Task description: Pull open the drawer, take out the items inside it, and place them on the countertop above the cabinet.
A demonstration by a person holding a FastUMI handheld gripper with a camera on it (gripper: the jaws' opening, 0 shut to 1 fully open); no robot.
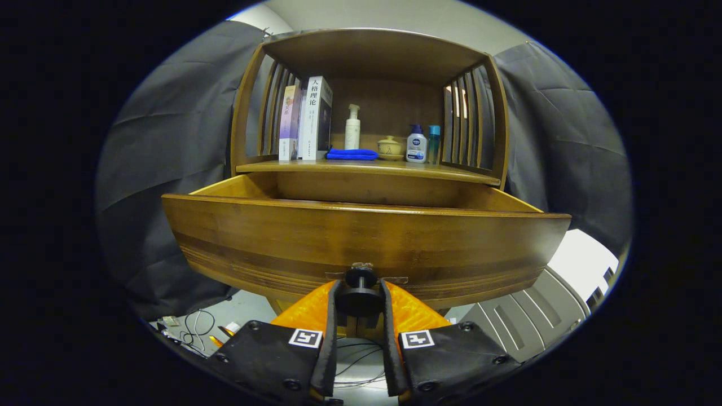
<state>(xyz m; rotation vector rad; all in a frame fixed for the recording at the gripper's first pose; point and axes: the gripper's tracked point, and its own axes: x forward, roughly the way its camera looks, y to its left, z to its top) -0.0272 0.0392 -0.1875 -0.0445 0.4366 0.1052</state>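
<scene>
The wooden drawer (361,237) is pulled well out of the cabinet, its curved front facing me. A dark round knob (361,293) sticks out of the drawer front at its lower middle. My gripper (360,294) is shut on that knob, one finger pressing on each side. The drawer's inside is hidden behind its tall front, so I cannot see what lies in it. Above the drawer is the countertop (366,167), a shelf under a wooden hood.
On the countertop stand two books (307,118), a white pump bottle (352,128), a folded blue cloth (352,153), a small lidded cup (390,147), a white-and-blue bottle (416,145) and a teal bottle (433,144). Slatted side walls flank the shelf. Cables lie on the floor below.
</scene>
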